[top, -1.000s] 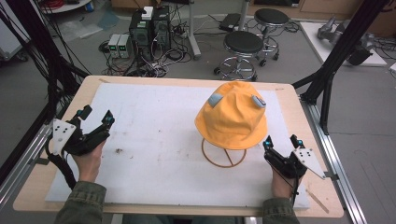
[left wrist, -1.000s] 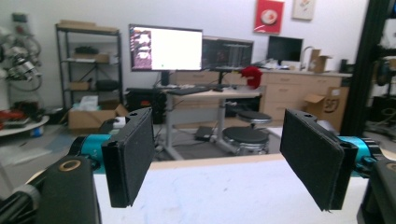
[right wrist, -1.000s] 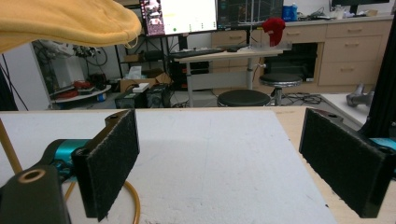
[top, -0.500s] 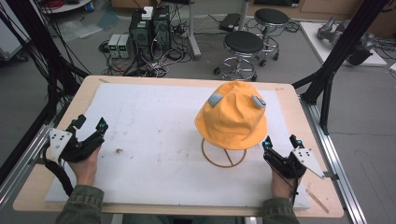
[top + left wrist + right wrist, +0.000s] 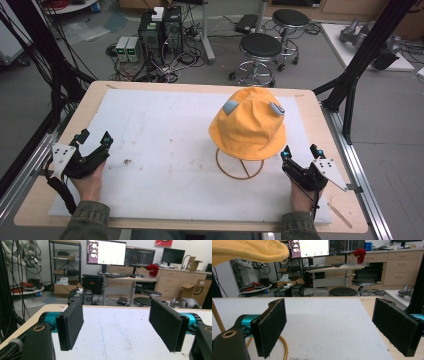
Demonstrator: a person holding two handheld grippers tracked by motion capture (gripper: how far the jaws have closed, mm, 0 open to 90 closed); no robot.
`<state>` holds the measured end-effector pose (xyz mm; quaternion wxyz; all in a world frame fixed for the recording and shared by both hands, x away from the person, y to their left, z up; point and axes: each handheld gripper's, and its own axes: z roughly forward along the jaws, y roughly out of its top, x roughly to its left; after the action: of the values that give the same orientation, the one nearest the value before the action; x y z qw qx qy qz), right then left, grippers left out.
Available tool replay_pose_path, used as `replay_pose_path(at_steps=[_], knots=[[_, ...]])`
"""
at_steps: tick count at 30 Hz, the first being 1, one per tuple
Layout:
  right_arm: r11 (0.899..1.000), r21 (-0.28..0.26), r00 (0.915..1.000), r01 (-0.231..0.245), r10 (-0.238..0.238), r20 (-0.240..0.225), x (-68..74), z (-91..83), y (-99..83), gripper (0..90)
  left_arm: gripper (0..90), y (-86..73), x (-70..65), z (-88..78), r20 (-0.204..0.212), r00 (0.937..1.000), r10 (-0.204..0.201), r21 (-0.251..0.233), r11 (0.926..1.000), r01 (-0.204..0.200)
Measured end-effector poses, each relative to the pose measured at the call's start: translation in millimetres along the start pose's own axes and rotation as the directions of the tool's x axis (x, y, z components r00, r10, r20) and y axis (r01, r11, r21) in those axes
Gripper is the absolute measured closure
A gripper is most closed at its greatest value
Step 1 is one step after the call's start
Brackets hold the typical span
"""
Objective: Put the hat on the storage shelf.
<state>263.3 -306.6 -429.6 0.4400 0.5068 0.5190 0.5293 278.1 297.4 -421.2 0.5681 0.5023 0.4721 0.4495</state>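
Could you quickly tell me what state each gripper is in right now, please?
Left gripper: open, holding nothing, on the white mat.
Right gripper: open, holding nothing, beside the yellow hat on its wire stand.

A wooden bench (image 5: 320,107) with a white sheet (image 5: 165,130) on top is standing on a grey floor (image 5: 65,55). Two black stools (image 5: 261,47) are waiting behind it, next to computer boxes (image 5: 161,27) with tangled cables. Farther back, screens (image 5: 106,252) are glowing on a desk (image 5: 127,278), and pale wooden drawers (image 5: 168,282) are lining the wall.
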Motion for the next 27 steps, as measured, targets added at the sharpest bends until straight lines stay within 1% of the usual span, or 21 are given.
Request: replay_pose_path(at_steps=[9,15,27], knots=[[1.000,-0.005,1.0000,0.000,0.000,0.000,-0.1,-0.2,0.3,11.1,27.8,-0.1,1.4,-4.9,-0.017,0.9998,0.008,-0.007,0.9999,-0.008],[1.000,-0.005,1.0000,0.001,-0.001,-0.002,-0.1,-0.3,0.3,11.1,27.8,-1.1,1.9,-5.8,-0.022,0.9998,0.000,-0.008,1.0000,0.000],[1.000,-0.006,1.0000,0.002,-0.002,0.000,0.1,-1.0,0.5,11.1,27.8,-1.7,3.7,-7.6,-0.027,0.9996,-0.003,-0.006,1.0000,0.003]])
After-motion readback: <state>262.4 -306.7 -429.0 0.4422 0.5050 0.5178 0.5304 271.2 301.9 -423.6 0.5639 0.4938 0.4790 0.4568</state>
